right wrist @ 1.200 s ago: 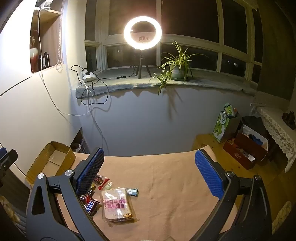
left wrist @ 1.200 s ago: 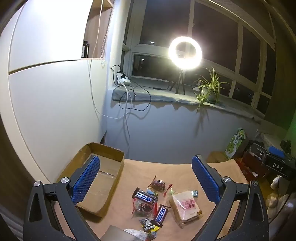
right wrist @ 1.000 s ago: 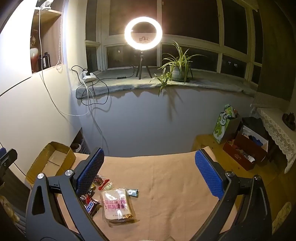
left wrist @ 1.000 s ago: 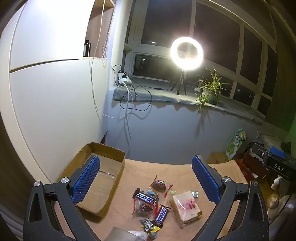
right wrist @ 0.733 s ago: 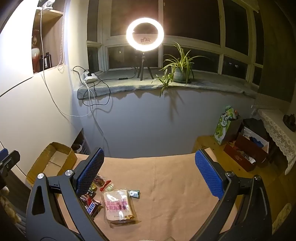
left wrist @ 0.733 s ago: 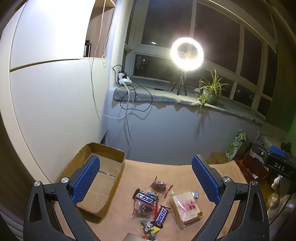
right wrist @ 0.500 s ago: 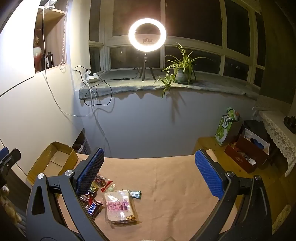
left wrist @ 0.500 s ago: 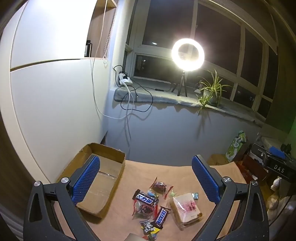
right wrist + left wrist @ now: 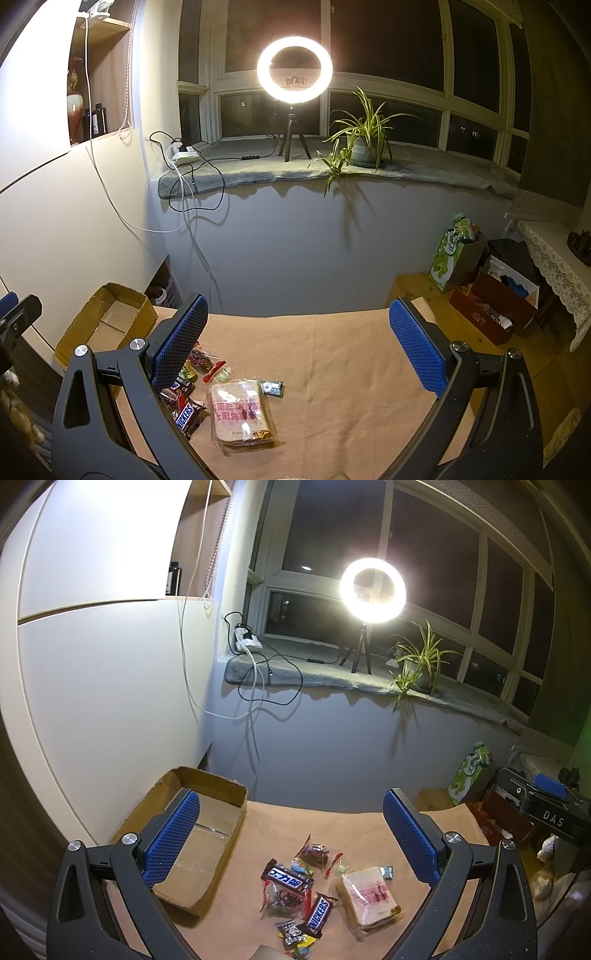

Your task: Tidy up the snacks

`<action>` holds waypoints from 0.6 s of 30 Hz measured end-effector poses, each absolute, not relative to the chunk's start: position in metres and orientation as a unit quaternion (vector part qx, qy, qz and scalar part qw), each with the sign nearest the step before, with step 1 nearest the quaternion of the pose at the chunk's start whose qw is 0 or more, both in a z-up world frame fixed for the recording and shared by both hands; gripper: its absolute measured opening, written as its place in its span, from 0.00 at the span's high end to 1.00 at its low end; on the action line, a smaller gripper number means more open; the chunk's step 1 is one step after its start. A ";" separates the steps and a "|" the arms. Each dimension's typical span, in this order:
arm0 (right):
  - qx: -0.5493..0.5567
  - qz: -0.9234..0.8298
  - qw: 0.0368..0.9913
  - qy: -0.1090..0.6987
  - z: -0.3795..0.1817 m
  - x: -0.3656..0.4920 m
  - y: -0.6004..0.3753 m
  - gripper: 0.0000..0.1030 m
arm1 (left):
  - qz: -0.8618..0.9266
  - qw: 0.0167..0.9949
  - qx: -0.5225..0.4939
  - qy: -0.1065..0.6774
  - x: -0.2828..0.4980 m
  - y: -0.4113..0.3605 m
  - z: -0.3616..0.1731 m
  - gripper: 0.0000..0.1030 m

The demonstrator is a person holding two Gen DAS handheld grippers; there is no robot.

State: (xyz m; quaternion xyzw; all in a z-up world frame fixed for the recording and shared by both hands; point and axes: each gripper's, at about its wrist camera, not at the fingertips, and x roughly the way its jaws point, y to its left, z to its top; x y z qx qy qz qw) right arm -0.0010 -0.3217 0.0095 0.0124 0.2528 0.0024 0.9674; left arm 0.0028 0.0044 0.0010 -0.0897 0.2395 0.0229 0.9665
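Gaping wide, both tongs (image 9: 291, 834) (image 9: 299, 347) hold nothing.

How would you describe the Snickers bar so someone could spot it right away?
On the tan cloth-covered table, right of the open cardboard box, lies a pile of snacks. The brown Snickers bar sits near its front, left of the clear-wrapped pale sandwich pack, with white "SNICKERS" lettering.

a glowing white ring light on a small black tripod (image 9: 294, 70) stands on the grey stone windowsill (image 9: 406, 168) before dark night windows. beside it sits a potted green spider plant (image 9: 364, 142); white panelled walls (image 9: 103, 686) flank the left.
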 end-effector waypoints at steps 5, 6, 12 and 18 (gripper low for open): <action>0.012 0.002 0.967 0.253 0.010 -0.001 -0.321 0.02 | 0.022 0.967 -0.090 0.239 0.002 0.003 0.001 0.03; 0.013 0.002 0.967 0.253 0.009 -0.001 -0.321 0.02 | 0.022 0.967 -0.090 0.239 0.002 0.003 0.001 0.03; 0.013 0.002 0.967 0.253 0.009 -0.001 -0.321 0.02 | 0.022 0.967 -0.090 0.239 0.002 0.002 0.001 0.03; 0.013 0.002 0.967 0.253 0.008 -0.001 -0.321 0.02 | 0.021 0.967 -0.090 0.239 0.002 0.002 0.000 0.03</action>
